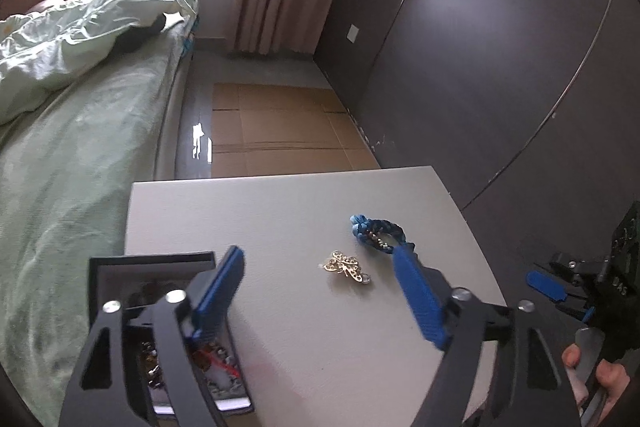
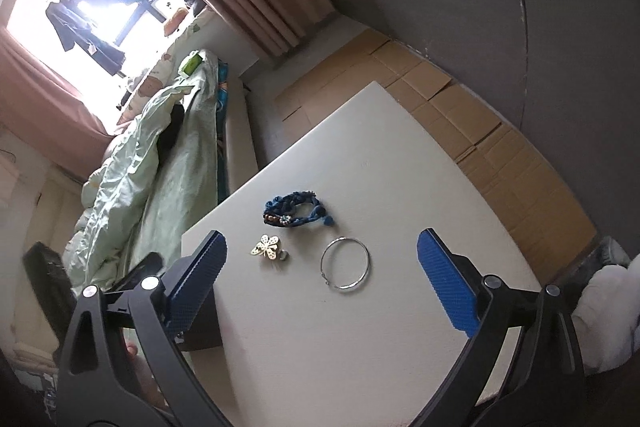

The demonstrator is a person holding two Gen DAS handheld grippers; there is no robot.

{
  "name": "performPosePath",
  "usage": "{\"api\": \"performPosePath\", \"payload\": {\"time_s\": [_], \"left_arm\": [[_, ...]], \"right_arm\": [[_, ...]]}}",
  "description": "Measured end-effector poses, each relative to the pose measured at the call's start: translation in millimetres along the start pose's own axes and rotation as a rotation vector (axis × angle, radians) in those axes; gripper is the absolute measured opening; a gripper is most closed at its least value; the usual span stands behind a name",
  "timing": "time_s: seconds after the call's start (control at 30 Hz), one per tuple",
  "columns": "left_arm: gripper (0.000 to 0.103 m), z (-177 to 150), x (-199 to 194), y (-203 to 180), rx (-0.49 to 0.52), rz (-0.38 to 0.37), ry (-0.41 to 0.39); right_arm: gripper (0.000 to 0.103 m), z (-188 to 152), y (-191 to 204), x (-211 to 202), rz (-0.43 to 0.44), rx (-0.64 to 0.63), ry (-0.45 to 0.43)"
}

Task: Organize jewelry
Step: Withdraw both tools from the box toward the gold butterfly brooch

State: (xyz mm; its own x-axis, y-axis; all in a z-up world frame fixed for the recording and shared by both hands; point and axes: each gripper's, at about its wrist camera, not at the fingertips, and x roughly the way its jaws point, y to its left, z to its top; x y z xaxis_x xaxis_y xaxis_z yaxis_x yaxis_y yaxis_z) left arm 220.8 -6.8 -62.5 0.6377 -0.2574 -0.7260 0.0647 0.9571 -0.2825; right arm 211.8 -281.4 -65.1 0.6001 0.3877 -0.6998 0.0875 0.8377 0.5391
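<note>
Looking along the left gripper (image 1: 316, 291), its blue fingers are spread wide and hold nothing. Between them on the white table (image 1: 280, 211) lies a gold butterfly brooch (image 1: 347, 266), with a blue braided bracelet (image 1: 378, 232) just beyond, touching or nearly touching the right finger's tip. At the table's left edge sits a dark jewelry box (image 1: 160, 291), lid up. Its inside is mostly hidden behind the gripper frame; small metal pieces and something red seem to lie in it, though I cannot tell how they are sorted. The right gripper (image 1: 560, 287) shows at the far right edge.

From the right gripper (image 2: 320, 267), fingers also spread apart and empty, the same brooch (image 2: 269, 247) and bracelet (image 2: 296, 213) lie on the table (image 2: 360, 347), plus a thin silver bangle (image 2: 345, 264) just beside them. All three sit between the fingers, apart from each other.

The likely risk: the brooch is flat and thin, so closing fingers could slide over it or flick it away. The bangle may skate off the smooth top, and the open lid could be knocked by the left gripper.
</note>
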Motion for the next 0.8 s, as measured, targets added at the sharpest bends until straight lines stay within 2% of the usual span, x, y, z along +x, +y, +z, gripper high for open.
{"api": "performPosePath", "payload": {"time_s": [0.13, 0.2, 0.53, 0.7, 0.8], "left_arm": [[0.057, 2, 22, -7, 0.017, 0.001, 0.042], [0.055, 2, 34, -10, 0.019, -0.012, 0.068], [0.055, -12, 93, -36, 0.161, 0.036, 0.174], [0.055, -20, 102, -39, 0.202, 0.023, 0.191], [0.055, -28, 101, -43, 0.265, 0.049, 0.204]], "right_arm": [[0.085, 5, 0, 4, 0.003, -0.001, 0.004], [0.080, 7, -2, 9, 0.000, 0.006, 0.013], [0.079, 21, -4, 30, -0.013, 0.036, 0.039], [0.079, 22, -5, 33, -0.007, 0.038, 0.047], [0.079, 21, -5, 32, -0.005, 0.034, 0.049]]}}
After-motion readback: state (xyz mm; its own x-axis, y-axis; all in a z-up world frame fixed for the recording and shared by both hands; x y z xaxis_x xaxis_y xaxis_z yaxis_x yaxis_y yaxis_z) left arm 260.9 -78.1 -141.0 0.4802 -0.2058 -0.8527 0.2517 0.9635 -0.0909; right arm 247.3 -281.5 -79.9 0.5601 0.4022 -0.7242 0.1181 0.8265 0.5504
